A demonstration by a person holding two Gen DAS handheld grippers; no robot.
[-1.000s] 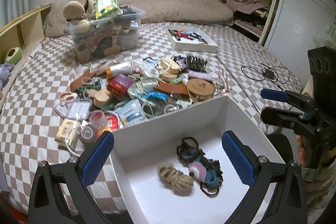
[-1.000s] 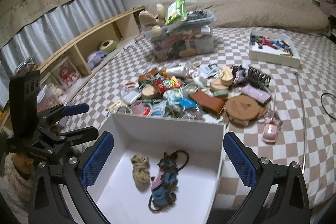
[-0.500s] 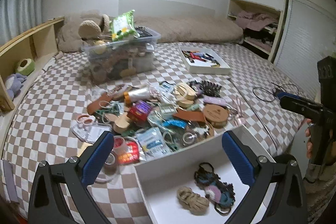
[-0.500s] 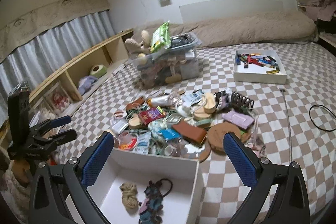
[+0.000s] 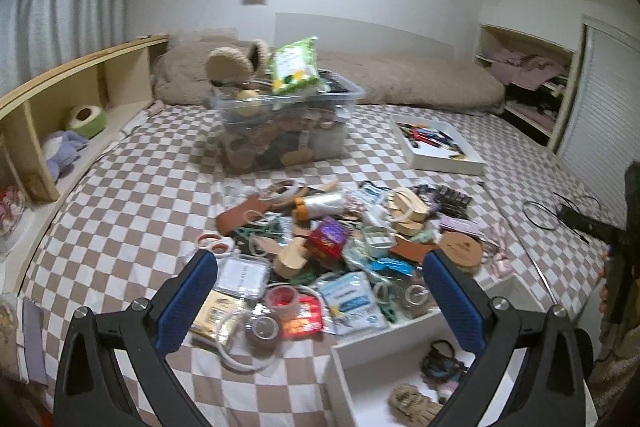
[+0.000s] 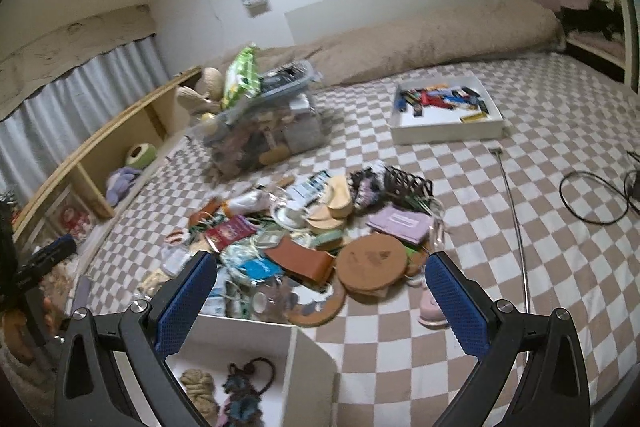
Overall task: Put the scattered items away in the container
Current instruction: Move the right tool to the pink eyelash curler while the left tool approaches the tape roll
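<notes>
Both tongs spread and empty above the cluttered bed.

The white box (image 5: 404,355), lower right of the left view, holds a rope coil (image 5: 412,403) and a dark beaded piece (image 5: 440,363); the scattered pile (image 5: 332,247) lies just beyond its rim. A clear bin (image 5: 288,123) sits heaped at upper centre, a white tray (image 6: 444,115) of small coloured bits upper right. The left tongs (image 5: 320,299) and right tongs (image 6: 320,299) have lifted since a second ago, showing less box, more bed (image 6: 540,155).
</notes>
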